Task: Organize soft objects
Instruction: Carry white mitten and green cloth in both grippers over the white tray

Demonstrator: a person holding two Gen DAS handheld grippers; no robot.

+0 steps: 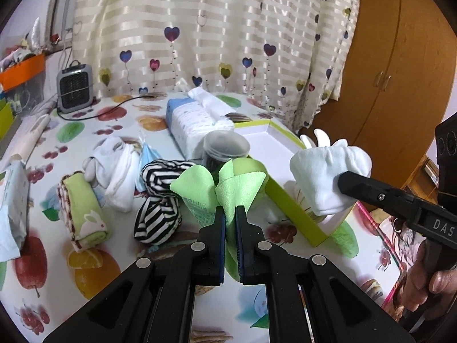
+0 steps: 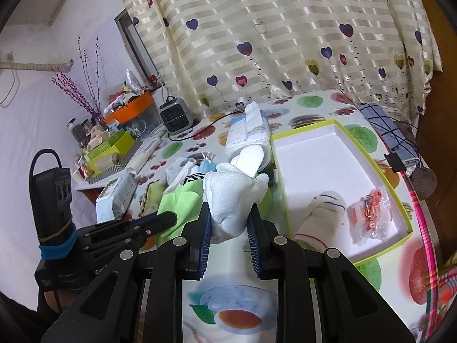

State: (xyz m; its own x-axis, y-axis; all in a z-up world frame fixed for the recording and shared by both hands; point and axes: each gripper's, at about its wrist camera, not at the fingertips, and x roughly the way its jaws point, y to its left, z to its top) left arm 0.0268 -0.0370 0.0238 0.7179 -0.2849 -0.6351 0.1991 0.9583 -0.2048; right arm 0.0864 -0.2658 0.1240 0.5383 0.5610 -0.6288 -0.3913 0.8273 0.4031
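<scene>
While the left gripper (image 1: 230, 214) is clamping shut on a thin fold of the green cloth (image 1: 228, 185) above the table (image 1: 42, 200), the right gripper (image 2: 230, 223) is squeezing the white sock (image 2: 232, 200) beside the green-rimmed box (image 2: 340, 134). Because so little cloth is sitting between the pads, it is likely slipping free or dragging across the striped sock (image 1: 160, 197) and the dark jar (image 1: 225, 148). Being bulky, the white sock is at risk of snagging on the box wall.
</scene>
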